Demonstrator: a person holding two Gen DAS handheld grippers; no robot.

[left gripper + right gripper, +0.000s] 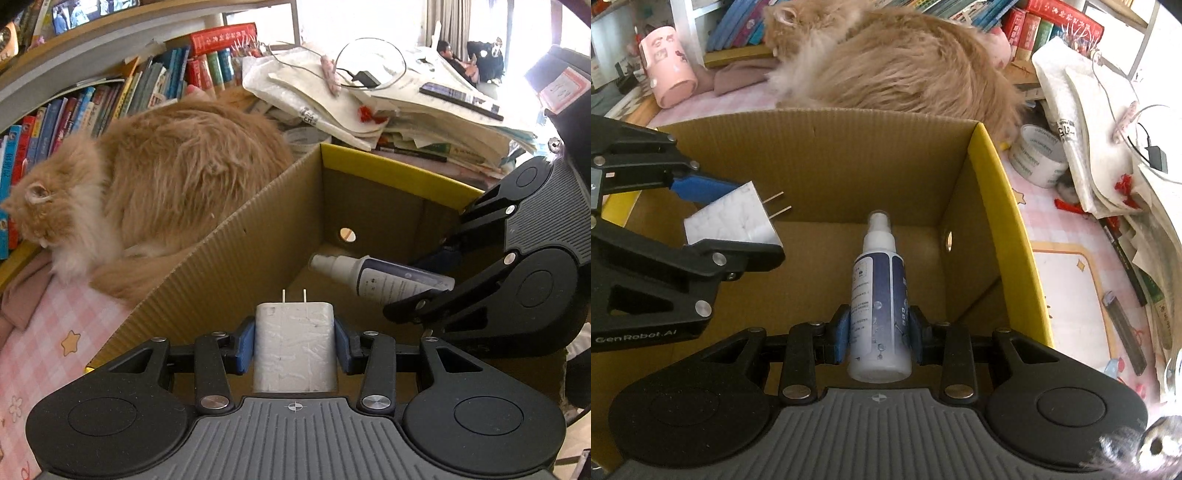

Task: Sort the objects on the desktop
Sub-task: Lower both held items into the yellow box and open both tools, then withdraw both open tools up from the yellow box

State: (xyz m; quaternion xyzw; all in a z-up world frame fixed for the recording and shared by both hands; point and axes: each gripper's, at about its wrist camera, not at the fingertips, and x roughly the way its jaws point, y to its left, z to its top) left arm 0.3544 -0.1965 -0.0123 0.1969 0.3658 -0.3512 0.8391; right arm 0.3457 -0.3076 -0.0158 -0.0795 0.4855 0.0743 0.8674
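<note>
Left gripper [294,349]: jaws clamping white charger [294,347] over cardboard box [236,258]. Right gripper [879,334]: jaws gripping spray bottle [879,295] inside box. Showing only in right view: tape roll [1039,155], pink cup [670,70].

Left gripper [294,345]: pitched downward, both blue pads [246,347] pressed flat against the two sides of a white plug-in charger [294,347], prongs pointing away from the tool. Grip is firm and centred.

Right gripper [879,334]: pitched downward more steeply, blue pads [843,332] clamped on the lower body of a spray bottle [879,295], nozzle pointing forward along the fingers.

The two tools sit side by side, close but not touching, fingers converging.
</note>
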